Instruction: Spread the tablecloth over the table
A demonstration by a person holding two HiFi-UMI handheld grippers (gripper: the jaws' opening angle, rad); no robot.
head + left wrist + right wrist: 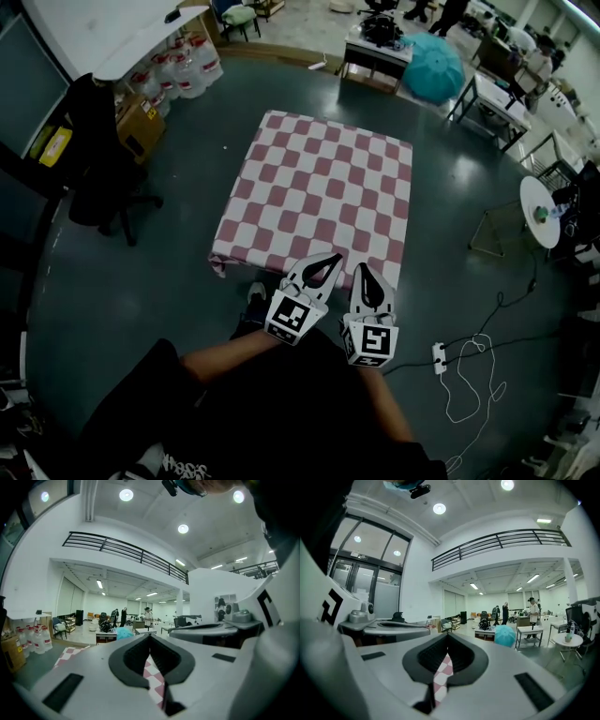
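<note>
A red-and-white checked tablecloth [319, 187] lies flat over the square table, with its front edge hanging just ahead of me. My left gripper [330, 262] and right gripper [362, 270] are held side by side at that near edge, tips over the cloth's hem. Both are shut, tips together. In the left gripper view the jaws [150, 636] meet, and a strip of the checked cloth [157, 679] shows through the gap beneath them. The right gripper view shows the same: its jaws [447, 635] meet over a strip of cloth [440, 679]. I cannot see any cloth pinched in either one.
A black office chair with a dark coat [103, 159] stands left of the table, near cardboard boxes [141, 122] and water jugs [183, 66]. A teal umbrella [433, 66] and desks lie beyond. A round white table [539, 211] is at right. A power strip [439, 356] and cable trail on the floor.
</note>
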